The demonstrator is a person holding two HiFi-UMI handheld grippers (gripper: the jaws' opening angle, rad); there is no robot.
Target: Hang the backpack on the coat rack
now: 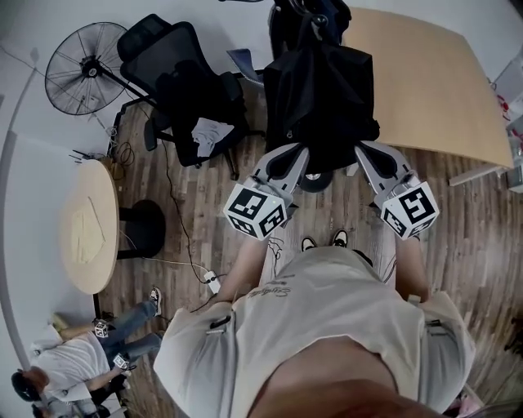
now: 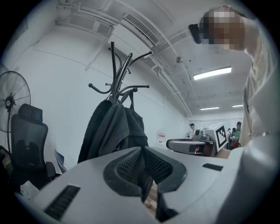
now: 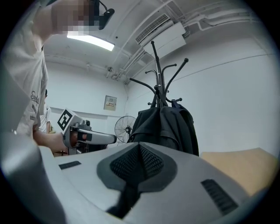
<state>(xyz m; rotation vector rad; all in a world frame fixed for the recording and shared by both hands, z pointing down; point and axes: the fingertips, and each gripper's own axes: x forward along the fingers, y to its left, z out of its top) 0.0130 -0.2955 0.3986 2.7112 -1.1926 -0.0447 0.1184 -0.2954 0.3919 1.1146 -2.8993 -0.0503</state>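
Observation:
A black backpack [image 1: 319,90] hangs by its top loop from a hook of the black coat rack [image 1: 315,15]. It also shows in the left gripper view, where the backpack [image 2: 114,127] drapes below the rack's curved hooks [image 2: 119,74], and in the right gripper view as the backpack [image 3: 165,124] under the rack [image 3: 159,70]. My left gripper [image 1: 286,159] and right gripper [image 1: 373,157] sit just short of the bag's lower edge, one on each side. Both are shut with nothing between the pads. The left gripper [image 2: 141,162] and the right gripper [image 3: 139,159] each point up at the bag.
A black office chair [image 1: 188,90] stands left of the rack, with a floor fan [image 1: 86,65] behind it. A wooden table [image 1: 429,77] is on the right and a round table [image 1: 86,224] on the left. Cables and a power strip [image 1: 211,282] lie on the floor. A seated person [image 1: 65,359] is at the lower left.

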